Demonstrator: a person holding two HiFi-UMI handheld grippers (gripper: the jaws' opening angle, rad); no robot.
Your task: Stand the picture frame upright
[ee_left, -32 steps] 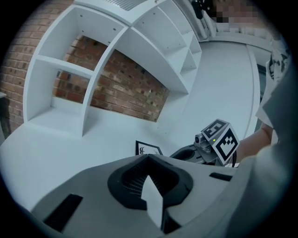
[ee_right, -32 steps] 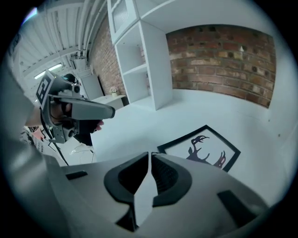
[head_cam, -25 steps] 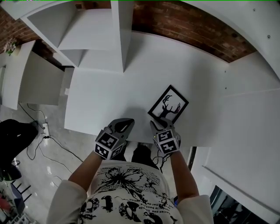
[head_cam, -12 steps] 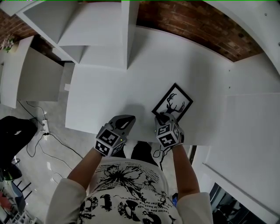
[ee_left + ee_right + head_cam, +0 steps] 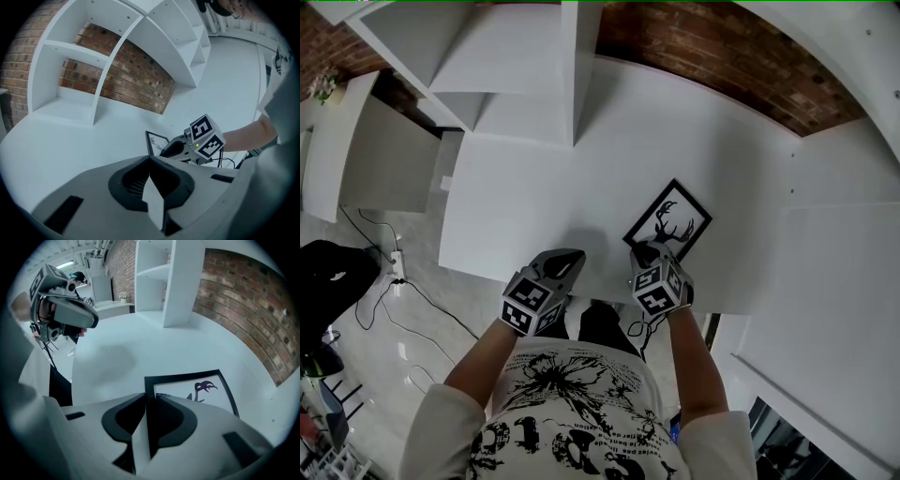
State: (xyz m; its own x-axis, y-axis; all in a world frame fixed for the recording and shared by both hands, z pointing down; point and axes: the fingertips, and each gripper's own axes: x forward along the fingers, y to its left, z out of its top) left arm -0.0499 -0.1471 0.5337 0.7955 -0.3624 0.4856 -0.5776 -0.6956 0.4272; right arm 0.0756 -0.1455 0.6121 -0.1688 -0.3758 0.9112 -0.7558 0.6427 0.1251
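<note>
Picture frame (image 5: 667, 223) lies flat on the white table (image 5: 525, 187), near its front edge. Your right gripper (image 5: 647, 253) points steeply down, and its jaws have just been closing onto the frame's near rail, likely as the hold for tipping it up. Your left gripper (image 5: 567, 263), clenched on nothing, hangs just beside, probably kept clear.

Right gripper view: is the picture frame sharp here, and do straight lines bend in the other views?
Right gripper view: picture frame fairly sharp, its edges bowed. Left gripper view: shelves curve strongly. Head view: table far edge curves, even light, no glare.
</note>
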